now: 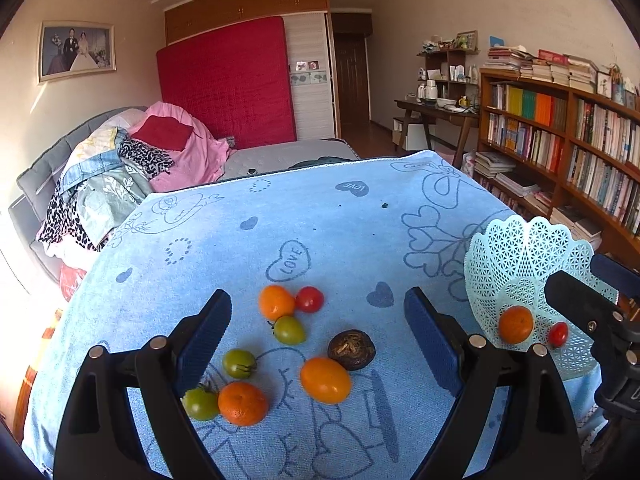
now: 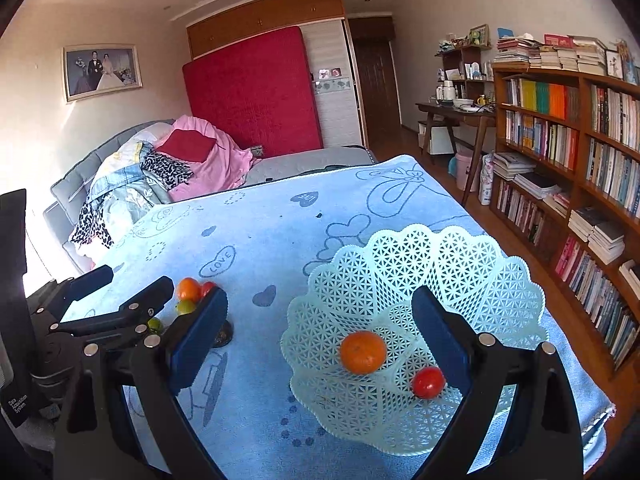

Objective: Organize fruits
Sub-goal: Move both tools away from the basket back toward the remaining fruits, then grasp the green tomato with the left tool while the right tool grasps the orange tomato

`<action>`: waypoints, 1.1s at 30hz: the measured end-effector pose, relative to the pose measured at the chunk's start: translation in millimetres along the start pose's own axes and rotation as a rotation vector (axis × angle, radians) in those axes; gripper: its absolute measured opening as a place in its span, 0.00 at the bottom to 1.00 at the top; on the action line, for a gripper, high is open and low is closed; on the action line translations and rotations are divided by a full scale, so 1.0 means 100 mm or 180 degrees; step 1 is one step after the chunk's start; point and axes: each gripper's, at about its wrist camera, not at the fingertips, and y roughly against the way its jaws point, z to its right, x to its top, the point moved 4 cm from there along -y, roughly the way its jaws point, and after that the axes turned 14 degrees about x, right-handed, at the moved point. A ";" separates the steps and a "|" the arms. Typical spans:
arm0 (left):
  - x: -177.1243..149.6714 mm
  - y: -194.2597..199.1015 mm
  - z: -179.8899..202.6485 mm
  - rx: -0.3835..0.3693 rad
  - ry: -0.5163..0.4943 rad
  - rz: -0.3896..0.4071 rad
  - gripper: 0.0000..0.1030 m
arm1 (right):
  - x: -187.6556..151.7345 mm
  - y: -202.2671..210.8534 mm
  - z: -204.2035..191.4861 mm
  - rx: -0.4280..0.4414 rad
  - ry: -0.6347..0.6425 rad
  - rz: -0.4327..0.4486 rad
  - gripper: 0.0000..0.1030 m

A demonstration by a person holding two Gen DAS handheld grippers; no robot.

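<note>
both sets of jaws stand spread wide with nothing between the pads. left gripper hovers over the loose fruit on the blue towel that covers the surface: an orange touching a red tomato and a green tomato at the far side of the group, a dark wrinkled fruit beside an oval orange fruit, another green tomato, and nearest the camera a second orange touching a third green tomato just by the left pad. right gripper hangs over the pale lattice basket, which sits near the towel's right edge. inside the basket lie one orange and one small red tomato, apart from each other, the tomato just beside the right pad. a bookshelf lines the wall to the right.
</note>
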 end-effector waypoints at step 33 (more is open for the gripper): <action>-0.50 -0.49 -1.36 0.0691 0.0385 -0.0486 0.85 | -0.33 -0.75 -0.76 0.0424 0.0313 -0.0558 0.92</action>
